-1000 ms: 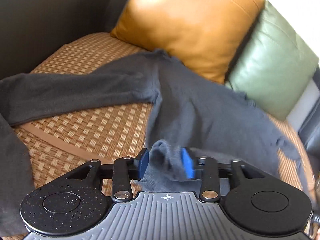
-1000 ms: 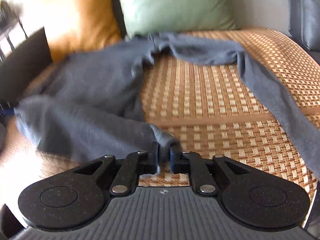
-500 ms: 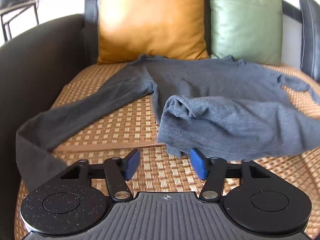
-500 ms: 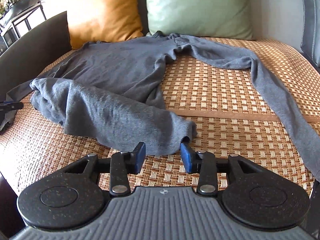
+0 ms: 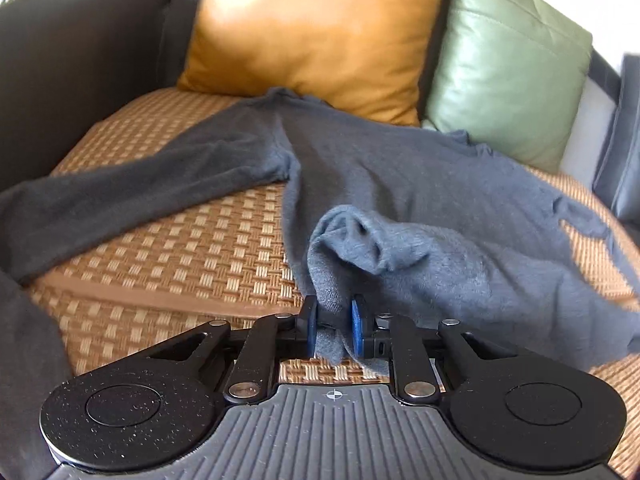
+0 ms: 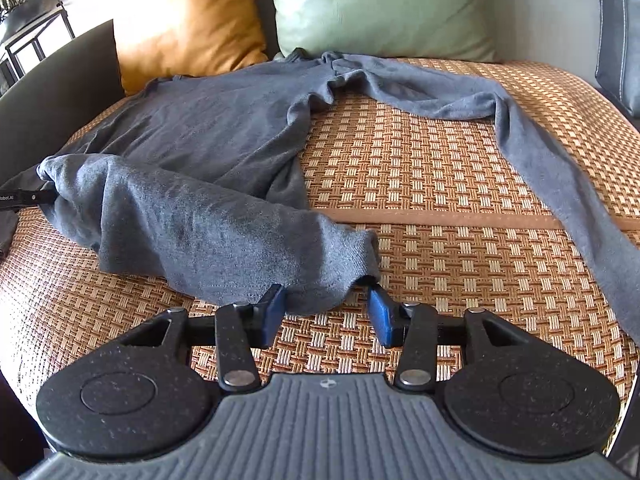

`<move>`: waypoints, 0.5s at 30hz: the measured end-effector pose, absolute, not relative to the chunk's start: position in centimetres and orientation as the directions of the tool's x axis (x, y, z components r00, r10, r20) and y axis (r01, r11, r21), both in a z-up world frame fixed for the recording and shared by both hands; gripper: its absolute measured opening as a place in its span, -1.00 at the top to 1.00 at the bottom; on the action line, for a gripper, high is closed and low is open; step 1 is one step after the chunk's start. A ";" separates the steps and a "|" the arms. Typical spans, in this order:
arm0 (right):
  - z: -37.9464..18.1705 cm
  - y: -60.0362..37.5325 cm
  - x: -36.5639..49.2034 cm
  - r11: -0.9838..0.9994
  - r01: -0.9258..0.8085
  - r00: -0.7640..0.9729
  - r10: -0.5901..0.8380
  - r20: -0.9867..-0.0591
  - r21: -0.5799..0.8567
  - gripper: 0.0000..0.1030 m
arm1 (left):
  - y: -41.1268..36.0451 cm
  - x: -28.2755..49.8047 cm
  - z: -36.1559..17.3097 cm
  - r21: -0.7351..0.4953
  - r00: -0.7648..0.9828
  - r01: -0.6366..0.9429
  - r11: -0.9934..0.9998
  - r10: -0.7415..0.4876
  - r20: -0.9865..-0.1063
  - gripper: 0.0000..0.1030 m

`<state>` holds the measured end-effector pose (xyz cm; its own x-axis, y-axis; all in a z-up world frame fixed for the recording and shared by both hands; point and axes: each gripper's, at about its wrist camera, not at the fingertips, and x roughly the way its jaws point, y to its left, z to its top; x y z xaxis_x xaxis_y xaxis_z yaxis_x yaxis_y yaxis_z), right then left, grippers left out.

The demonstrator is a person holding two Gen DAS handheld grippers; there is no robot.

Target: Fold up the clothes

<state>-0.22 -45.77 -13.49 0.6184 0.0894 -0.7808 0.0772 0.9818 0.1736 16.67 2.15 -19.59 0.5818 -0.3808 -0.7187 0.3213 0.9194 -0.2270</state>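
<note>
1. Cutting off the scene on both sides, the fisheye rims hide the far ends of the sofa seat (image 6: 440,160) and the cuff of each sleeve; much of the left wrist view is smeared by blur, so fabric detail there is hard to read.
2. A grey long-sleeved sweater (image 6: 208,128) is laid across the woven rattan mat that covers the seat, with its neckline at the back edge, against a tan leather cushion (image 5: 320,28) and a green leather cushion (image 5: 504,60).
3. One sleeve is stretched toward the dark armrest (image 5: 80,52) at one end of the seat and runs out of view; the other sleeve is bent at the elbow and trails down to the front edge at the opposite end.
4. The hem is doubled back over the body, forming a rumpled roll near the front edge; the knit is seen as soft and slightly fuzzy, with creases at the armpit.
5. The left gripper (image 5: 334,330) is closing, its blue pads (image 5: 356,332) pressed on a bunched corner of the hem, which is lifted into a small peak above the mat.
6. The right gripper (image 6: 326,314) is opening; its jaws stand apart, with the other hem corner lying slack between them. One pad touches the cloth, the other is clear of it.
7. In the right wrist view only a dark sliver of the left gripper is made out at the picture's left margin.
</note>
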 end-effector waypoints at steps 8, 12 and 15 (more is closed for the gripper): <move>-12.6 -46.2 -0.7 0.982 0.075 0.650 0.083 -0.755 0.172 -0.07 | 4.4 13.5 -16.5 -0.274 0.594 0.344 0.898 -0.434 -0.677 0.91; -12.2 -46.6 -0.9 0.982 0.078 0.667 0.074 -0.741 0.169 -0.07 | 5.8 12.9 -16.5 -0.291 0.599 0.321 0.901 -0.431 -0.674 0.91; -12.5 -47.2 -0.4 0.979 0.106 0.672 0.060 -0.739 0.176 -0.07 | 6.0 13.2 -17.3 -0.287 0.589 0.311 0.906 -0.421 -0.690 0.92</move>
<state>-0.43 -47.22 -12.49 0.6715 0.0604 -0.7385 0.1055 0.9787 0.1760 13.17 5.98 -17.26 0.5887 -0.4208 -0.6902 0.3113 0.9060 -0.2869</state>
